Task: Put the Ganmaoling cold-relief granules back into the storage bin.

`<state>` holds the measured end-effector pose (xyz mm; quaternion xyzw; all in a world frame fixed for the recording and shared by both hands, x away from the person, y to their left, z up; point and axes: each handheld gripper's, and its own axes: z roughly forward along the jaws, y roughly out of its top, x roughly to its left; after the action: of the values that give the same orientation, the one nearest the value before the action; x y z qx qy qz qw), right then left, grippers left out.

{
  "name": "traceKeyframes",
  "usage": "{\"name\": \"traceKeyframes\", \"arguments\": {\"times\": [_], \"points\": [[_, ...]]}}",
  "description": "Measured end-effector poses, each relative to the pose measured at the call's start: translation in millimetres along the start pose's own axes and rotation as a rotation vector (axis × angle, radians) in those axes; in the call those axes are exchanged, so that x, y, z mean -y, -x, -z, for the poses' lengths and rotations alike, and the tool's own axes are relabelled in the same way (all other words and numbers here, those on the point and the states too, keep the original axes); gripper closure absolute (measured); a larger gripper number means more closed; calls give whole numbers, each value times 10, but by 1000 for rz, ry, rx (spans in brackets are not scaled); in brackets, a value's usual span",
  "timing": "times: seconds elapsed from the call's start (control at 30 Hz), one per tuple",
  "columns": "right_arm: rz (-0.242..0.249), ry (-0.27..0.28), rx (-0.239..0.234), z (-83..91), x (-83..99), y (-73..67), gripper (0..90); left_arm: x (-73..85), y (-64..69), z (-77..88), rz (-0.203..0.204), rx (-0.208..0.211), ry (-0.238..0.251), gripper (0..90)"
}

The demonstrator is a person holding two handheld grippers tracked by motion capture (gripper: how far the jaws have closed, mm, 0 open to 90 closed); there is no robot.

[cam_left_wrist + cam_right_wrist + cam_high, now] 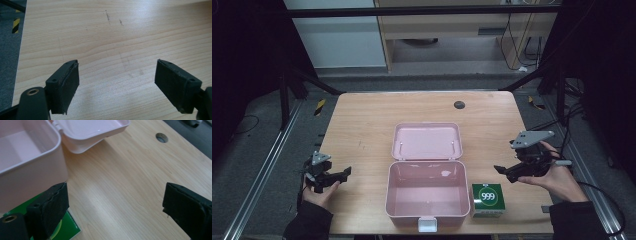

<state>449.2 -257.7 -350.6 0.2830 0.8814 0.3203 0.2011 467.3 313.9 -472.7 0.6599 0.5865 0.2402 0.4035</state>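
Observation:
A pink plastic box [428, 191] stands open at the table's front middle, its lid [427, 141] laid back flat behind it; the inside looks bare. A small green carton [487, 199] marked 999 sits against the box's right side. My right gripper [503, 170] hovers open just right of the carton, held in a hand. In the right gripper view the box wall [30, 177] and a corner of the green carton [70, 226] lie by my left jaw, gripper [115, 212] open. My left gripper [343, 174] is open over bare wood at the left, seen also as gripper [116, 85].
The wooden table [362, 125] has a round cable hole [459, 104] at the back middle. Its left edge [21, 50] drops to grey floor with a yellow-black marker [15, 25]. Metal rails run along both sides.

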Motion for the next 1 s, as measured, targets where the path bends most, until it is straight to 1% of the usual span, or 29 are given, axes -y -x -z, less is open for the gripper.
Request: {"name": "traceKeyframes", "arguments": {"times": [0.07,0.13,0.3,0.4,0.43,0.47,0.57,0.6,0.67,0.8,0.83,0.9,1.0], "points": [[8,-9,-8,-5,-7,-12,69,2,1,-3,-1,0,-2,188],[48,-32,-31,-22,-20,-39,70,2,3,-4,-1,1,-2,188],[112,-74,-78,-57,-30,-101,70,2,4,-3,-2,2,-2,188],[147,-101,-107,-80,-33,-145,69,2,5,-3,-4,3,-4,188],[147,-101,-107,-80,-33,-145,69,2,5,-3,-4,3,-4,188],[169,-113,-132,-93,-32,-169,67,3,7,-4,-6,5,-7,188],[195,-132,-155,-113,-28,-202,65,2,10,-4,-6,6,-4,188],[195,-132,-155,-113,-28,-202,65,2,10,-4,-6,6,-4,188],[214,-151,-177,-134,-20,-243,61,3,12,-4,-7,5,-4,189],[231,-173,-204,-155,-6,-290,59,3,14,-2,-6,5,-1,189],[231,-173,-204,-155,-6,-290,59,3,14,-2,-6,5,-1,189],[243,-202,-225,-180,11,-337,61,2,12,-2,-7,4,-1,188],[260,-233,-235,-213,22,-378,61,3,13,-2,-7,4,-2,188]]}}
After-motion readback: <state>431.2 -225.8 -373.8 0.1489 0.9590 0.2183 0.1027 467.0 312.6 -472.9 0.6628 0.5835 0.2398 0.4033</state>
